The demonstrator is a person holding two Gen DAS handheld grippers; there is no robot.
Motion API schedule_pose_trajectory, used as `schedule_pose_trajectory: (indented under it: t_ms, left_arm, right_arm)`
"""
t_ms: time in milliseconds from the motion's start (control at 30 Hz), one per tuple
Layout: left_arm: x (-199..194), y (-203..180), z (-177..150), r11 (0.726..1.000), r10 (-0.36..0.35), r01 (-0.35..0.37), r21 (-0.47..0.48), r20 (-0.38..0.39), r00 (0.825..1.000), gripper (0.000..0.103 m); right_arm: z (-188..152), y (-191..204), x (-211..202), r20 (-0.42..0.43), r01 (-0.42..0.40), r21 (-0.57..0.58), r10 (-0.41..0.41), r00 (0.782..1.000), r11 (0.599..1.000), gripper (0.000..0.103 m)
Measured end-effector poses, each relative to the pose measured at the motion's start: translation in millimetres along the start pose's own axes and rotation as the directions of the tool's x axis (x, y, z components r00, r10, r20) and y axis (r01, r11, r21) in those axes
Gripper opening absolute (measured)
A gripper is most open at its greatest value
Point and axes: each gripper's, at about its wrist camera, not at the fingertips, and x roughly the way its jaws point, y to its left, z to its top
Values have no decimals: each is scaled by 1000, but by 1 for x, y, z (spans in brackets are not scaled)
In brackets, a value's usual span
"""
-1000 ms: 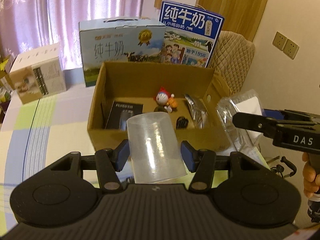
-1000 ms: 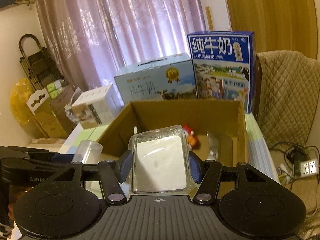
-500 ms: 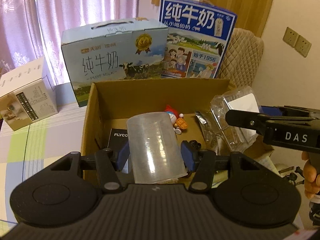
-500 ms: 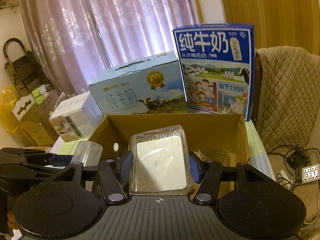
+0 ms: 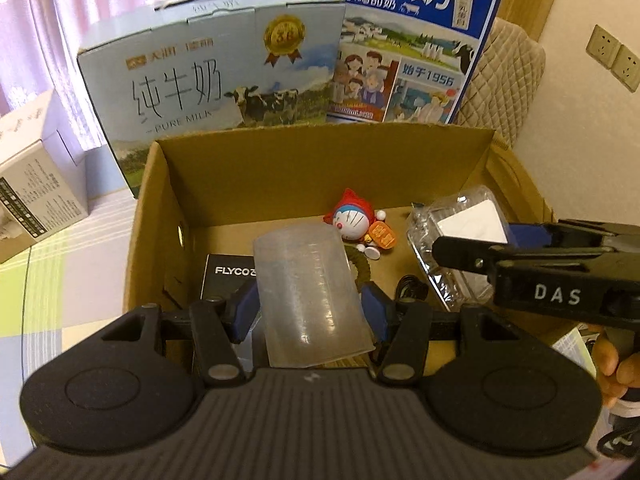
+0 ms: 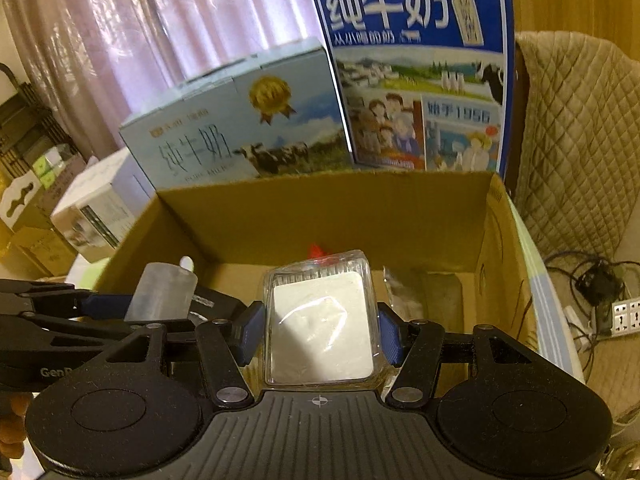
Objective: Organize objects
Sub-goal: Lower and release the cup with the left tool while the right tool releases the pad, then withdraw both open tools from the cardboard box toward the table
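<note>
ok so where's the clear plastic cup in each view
Left wrist: clear plastic cup at centre, clamped between the left gripper's blue pads, over the cardboard box.
Right wrist: cup at lower left, beside the clear packet.
Shared landmark: the dark blue milk carton behind the box.

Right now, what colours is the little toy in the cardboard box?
The toy has a red hood and a blue-and-white face; clearest in the left wrist view.

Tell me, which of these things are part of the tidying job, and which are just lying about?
Part of the job:
- clear cup in left gripper
- clear packet in right gripper
- cardboard box

Lying about:
- two milk cartons
- white box
- quilted chair
</note>
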Motion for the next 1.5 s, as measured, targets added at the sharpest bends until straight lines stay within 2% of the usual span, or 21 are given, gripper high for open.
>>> schedule_pose_trajectory:
  t_ms: [300,467,633,733,933,1000,1067,1200,1267,1500]
  left_arm:
    - [17,4,5,1000,-4,4,1,-23,1000,51]
    - [21,4,6,1000,-9,9,1,-28,1000,51]
    - [24,2,7,1000,-12,13,7,-33,999,51]
    - [25,1,7,1000,-17,17,10,-35,999,45]
    - [28,-4,11,1000,-15,15,19,-32,999,46]
    - [28,-3,12,1000,-17,17,11,-30,999,49]
    - [27,-1,13,1000,-13,13,3,-27,1000,60]
    - [23,4,11,1000,2,-2,-7,-26,1000,67]
    - [19,7,10,1000,4,-4,-18,-29,1000,76]
    - [-2,12,0,999,10,-10,-30,-14,1000,84]
  right_arm:
    - [7,-7,19,-25,31,10,-30,999,999,56]
    - [14,-10,14,19,33,30,-34,999,999,64]
    - [15,-12,10,17,58,22,-58,998,998,65]
    - [14,-14,9,12,70,21,-70,997,997,65]
    - [11,-18,7,9,79,27,-80,997,996,66]
    - [10,-18,4,10,81,26,-81,997,996,66]
    - [10,-19,3,10,85,27,-85,996,996,67]
    - [7,-19,-4,16,79,33,-79,997,996,68]
    - [5,-19,-9,20,76,34,-76,997,997,69]
    - [-8,-11,-30,30,69,38,-70,997,997,72]
